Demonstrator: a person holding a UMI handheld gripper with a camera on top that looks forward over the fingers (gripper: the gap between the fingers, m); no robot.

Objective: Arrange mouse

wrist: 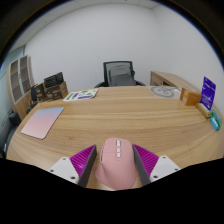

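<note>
A pink computer mouse (114, 165) sits between my two fingers, its grey buttons and wheel facing up. My gripper (114, 153) is shut on it: the magenta pads (84, 162) press against both of its sides. The mouse is over the near edge of the wooden table (130, 115). A pale pink mouse mat (42, 122) lies flat on the table ahead and to the left of the fingers, well apart from the mouse.
A black office chair (120, 74) stands behind the table's far edge. Papers (82, 95) and dark devices (52, 85) lie at the far left, near a shelf (20, 82). A purple box (208, 93), a wooden box (190, 97) and a white round thing (165, 91) stand at the right.
</note>
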